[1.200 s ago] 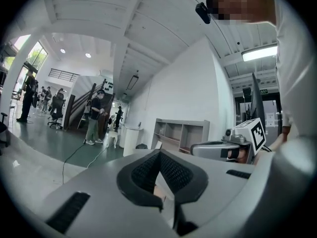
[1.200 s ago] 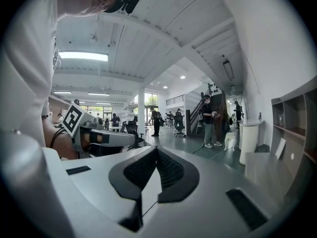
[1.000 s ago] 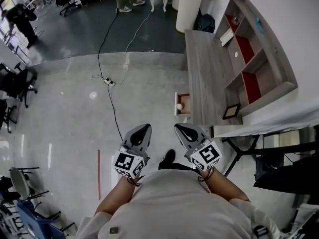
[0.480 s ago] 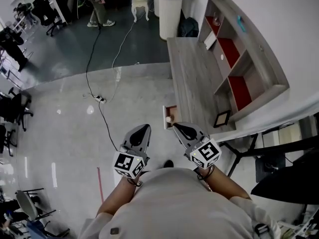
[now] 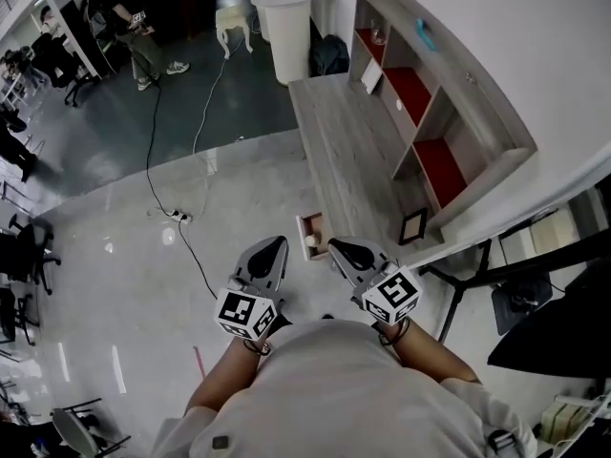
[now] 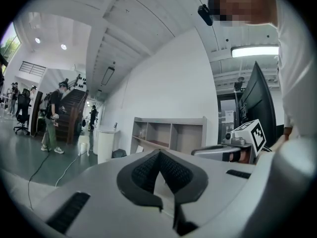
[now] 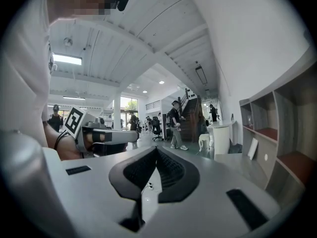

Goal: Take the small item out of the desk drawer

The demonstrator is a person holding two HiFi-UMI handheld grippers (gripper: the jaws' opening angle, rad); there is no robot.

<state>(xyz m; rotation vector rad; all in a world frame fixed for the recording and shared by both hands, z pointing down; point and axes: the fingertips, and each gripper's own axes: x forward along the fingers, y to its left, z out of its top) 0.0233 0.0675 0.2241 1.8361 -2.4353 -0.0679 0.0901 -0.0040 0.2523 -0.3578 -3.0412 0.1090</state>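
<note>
In the head view I held both grippers out level in front of my chest, the left gripper (image 5: 270, 249) and the right gripper (image 5: 341, 249) side by side. I judged this was only the approach, with nothing to grasp yet. The drawer (image 5: 304, 227) stood pulled open at the near end of the bench (image 5: 334, 151), at 12 o'clock from the two tips and just beyond them. In it lay the small item (image 5: 311, 241), a pale, roundish thing too small for me to say more. A shelf unit (image 5: 430, 103) rose along the bench's far side at 2 o'clock.

In the left gripper view the fingers (image 6: 143, 171) met at their tips with nothing between them. The shelf unit sat at 12 o'clock and the drawer was out of sight.

In the right gripper view that gripper's fingers were likewise closed and empty, with the bench at 3 o'clock. I judged they would need opening before I reached in.
</note>
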